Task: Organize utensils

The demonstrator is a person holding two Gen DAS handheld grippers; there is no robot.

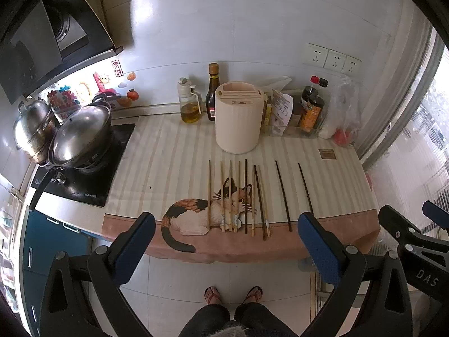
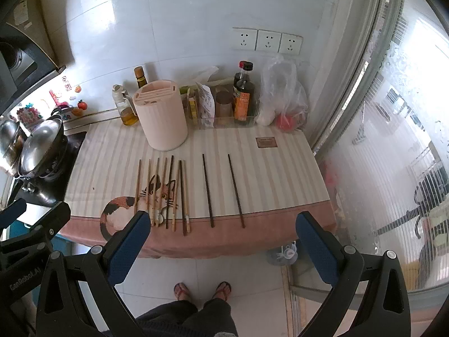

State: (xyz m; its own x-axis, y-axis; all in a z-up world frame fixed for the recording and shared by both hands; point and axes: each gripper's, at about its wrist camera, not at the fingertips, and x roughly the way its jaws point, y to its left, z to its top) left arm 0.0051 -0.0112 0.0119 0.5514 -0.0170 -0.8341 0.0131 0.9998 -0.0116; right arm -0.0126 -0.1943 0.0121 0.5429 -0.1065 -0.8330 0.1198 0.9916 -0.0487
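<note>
Several chopsticks lie in a row on a striped cat-print cloth point(image 1: 168, 151). Light wooden ones point(image 1: 209, 193) sit at the left, over the cat picture. Dark ones point(image 1: 283, 193) lie apart at the right, also in the right wrist view point(image 2: 207, 191). A cream round utensil holder point(image 1: 238, 118) with slots on top stands behind them, seen too in the right wrist view point(image 2: 162, 118). My left gripper point(image 1: 227, 224) is open and empty, held in front of the counter edge. My right gripper point(image 2: 224, 224) is open and empty, beside it to the right.
An oil bottle point(image 1: 189, 104), a dark sauce bottle point(image 1: 212, 92), a clear tray of condiments point(image 1: 297, 112) and a plastic bag point(image 1: 343, 112) line the wall. Lidded pots point(image 1: 78, 134) sit on a stove at the left. A window point(image 2: 393, 140) is at the right. The person's feet point(image 1: 233, 295) stand below.
</note>
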